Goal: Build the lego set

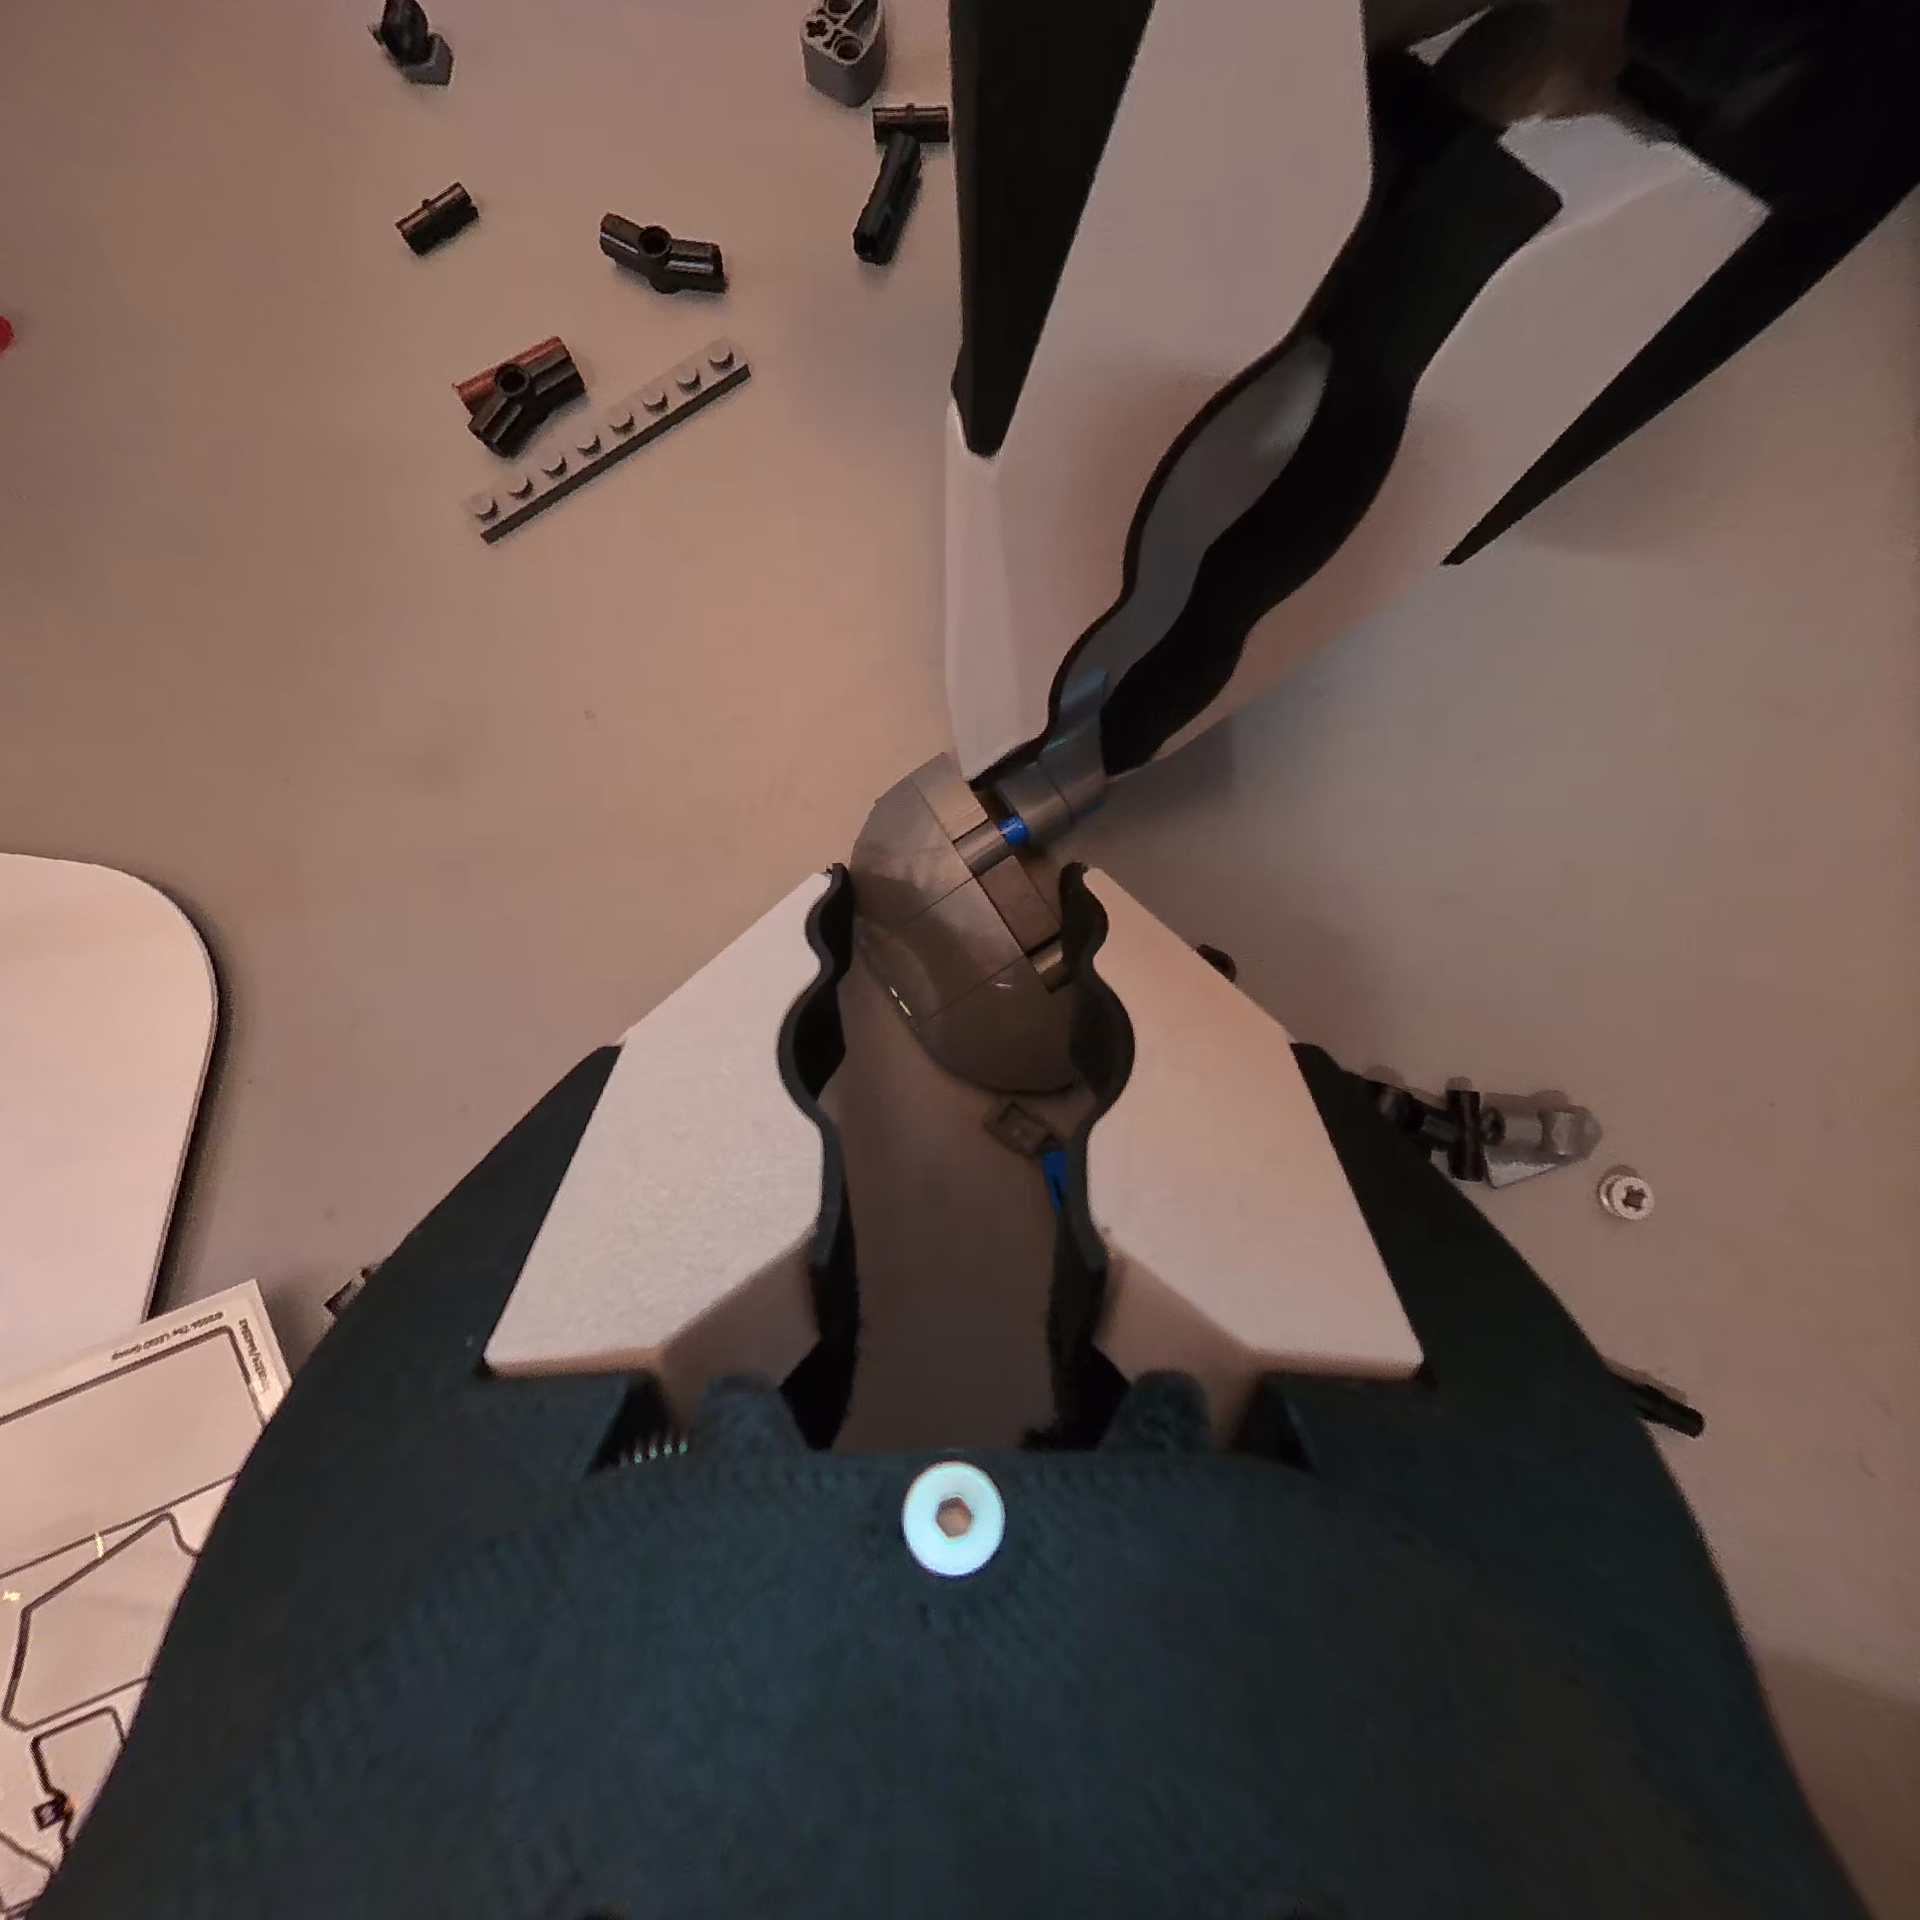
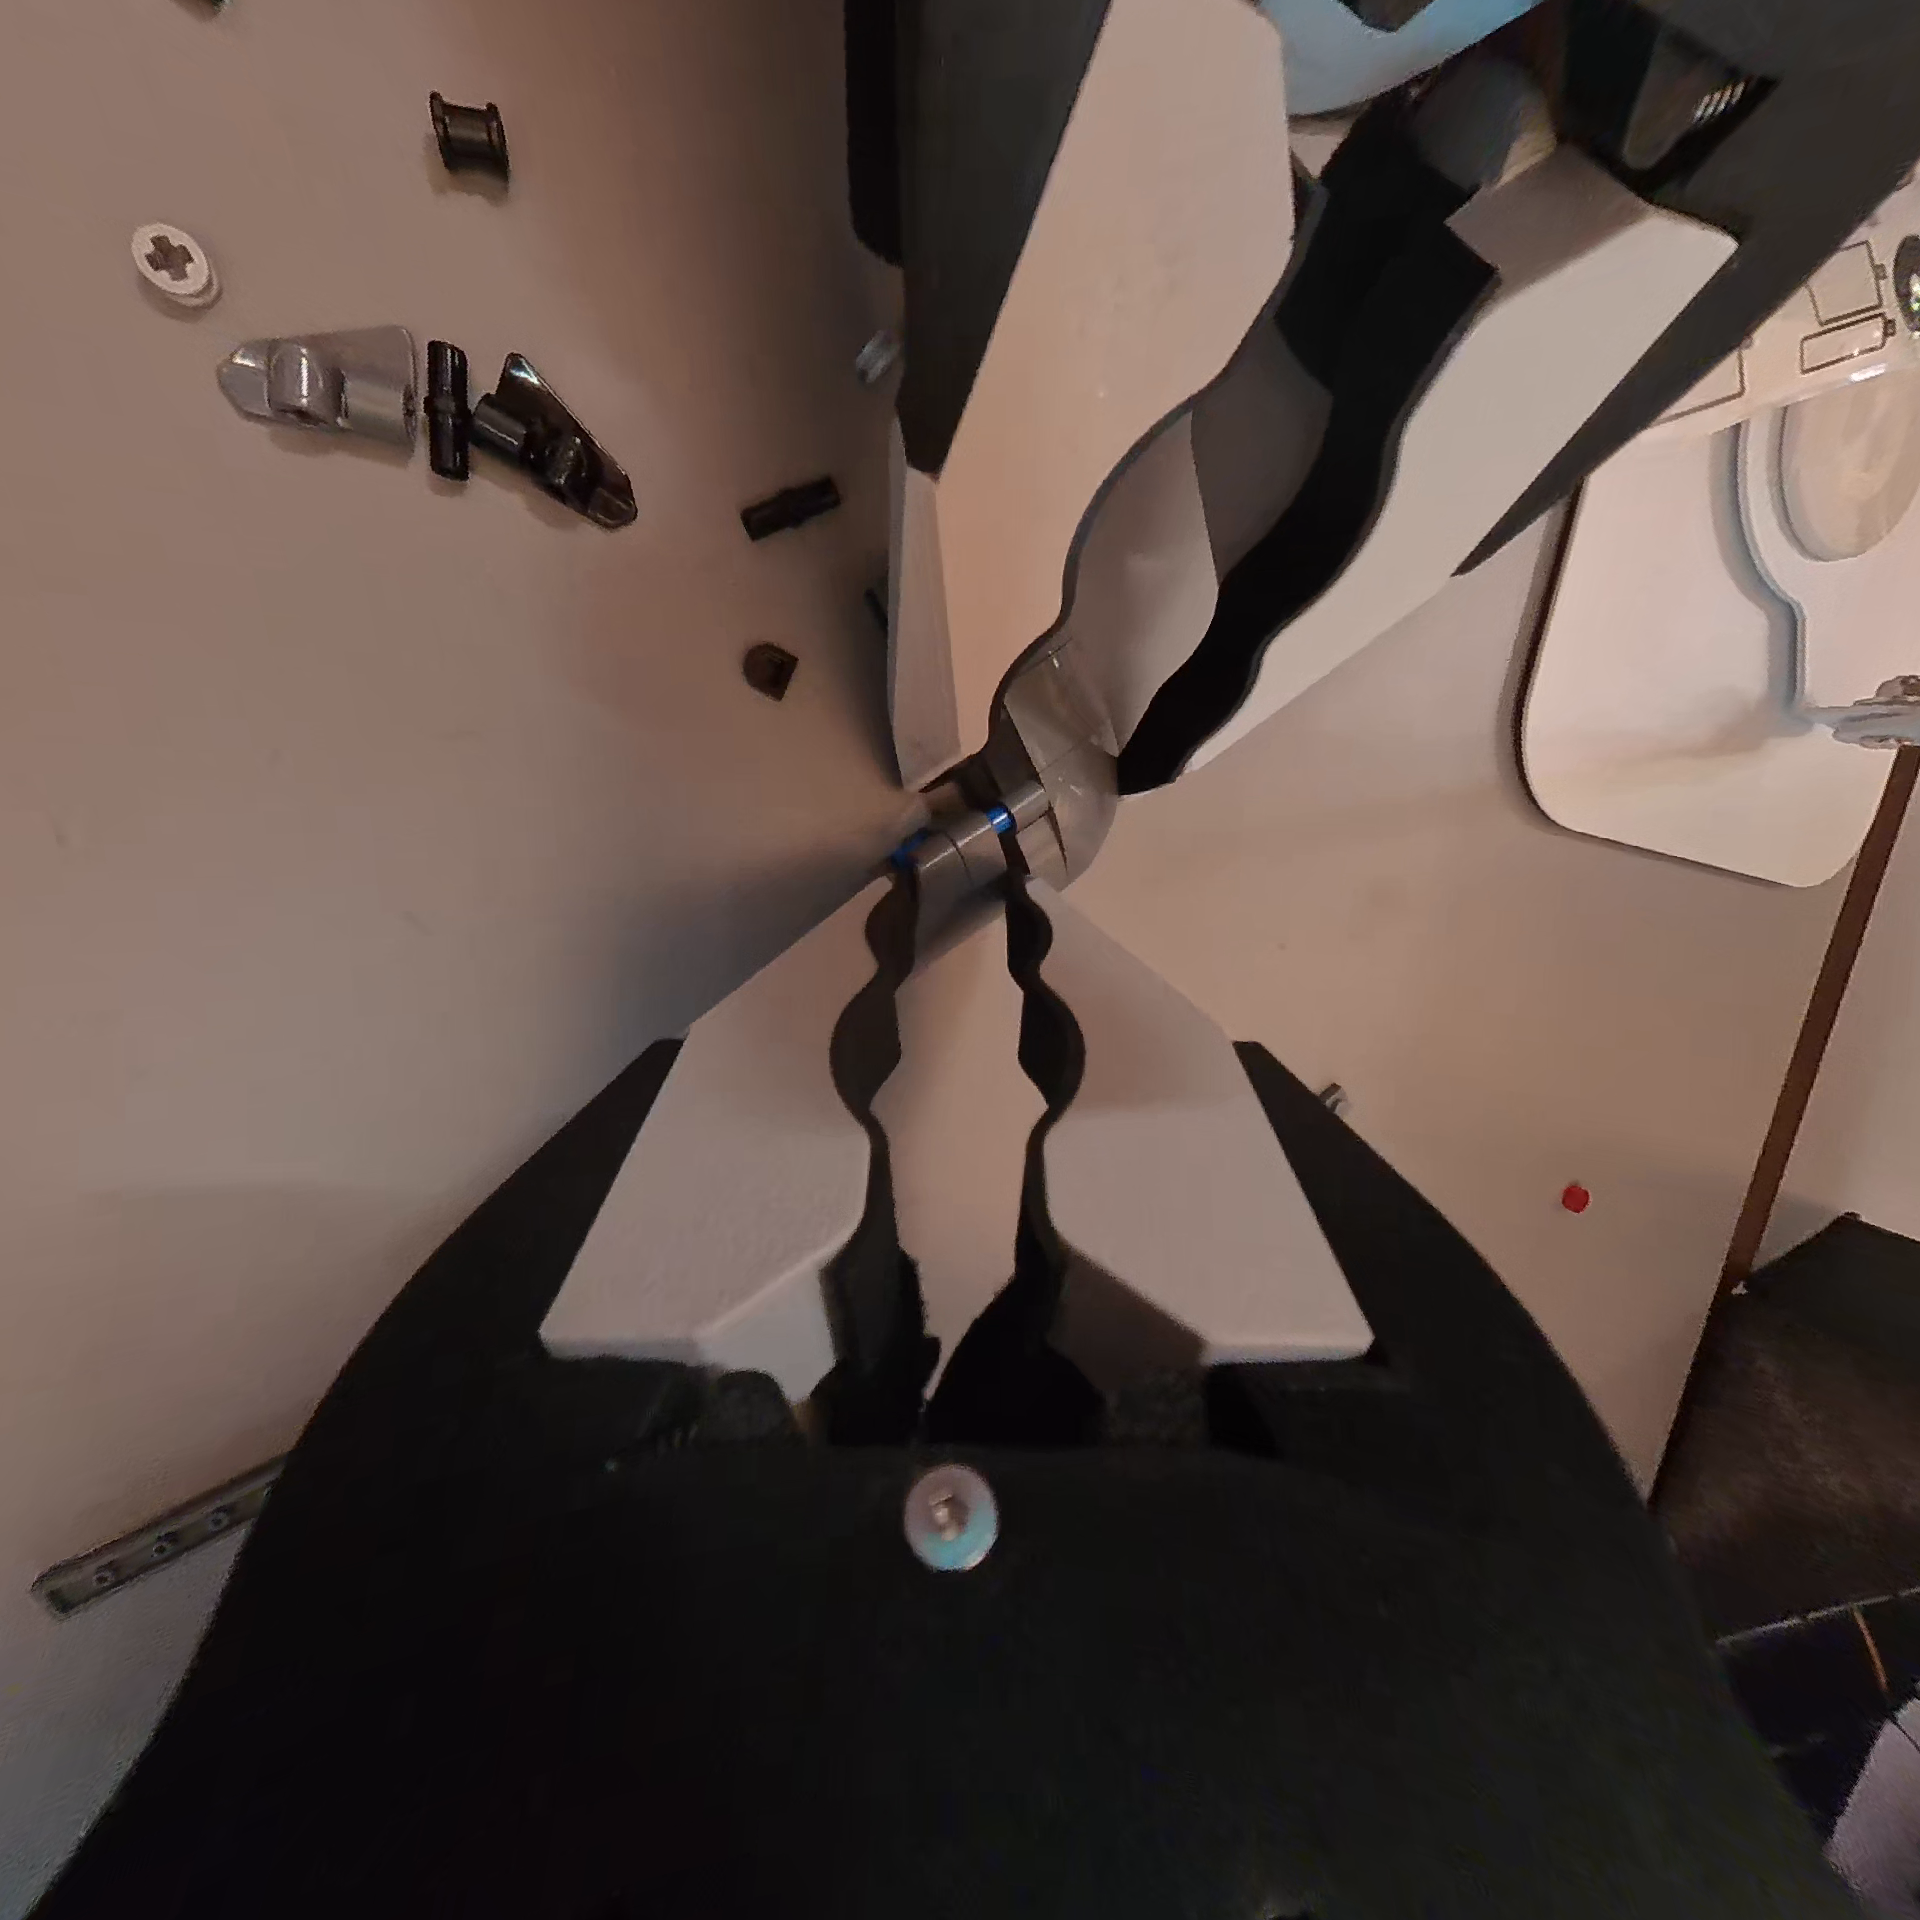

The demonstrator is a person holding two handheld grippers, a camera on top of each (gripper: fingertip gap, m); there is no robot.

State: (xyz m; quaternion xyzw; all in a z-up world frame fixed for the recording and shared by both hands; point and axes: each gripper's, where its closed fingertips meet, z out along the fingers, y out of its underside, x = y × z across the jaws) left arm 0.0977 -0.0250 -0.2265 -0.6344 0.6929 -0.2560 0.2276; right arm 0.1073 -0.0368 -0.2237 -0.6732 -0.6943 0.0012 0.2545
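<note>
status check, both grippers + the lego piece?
Left gripper shut on grey dome assembly. Right gripper clamps its grey end piece. Loose parts well clear.

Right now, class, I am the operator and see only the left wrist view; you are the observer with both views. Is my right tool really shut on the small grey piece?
Observer: Yes. The right wrist view shows the right tool shut on the small grey piece, one finger on each side.
Operator: I see one blue ring on it.
Observer: There are two. A second blue ring sits at its other end.
Operator: My left tool grips the grey dome. Is there room to my right?
Observer: Little. The table ends there at a brown edge.
</note>
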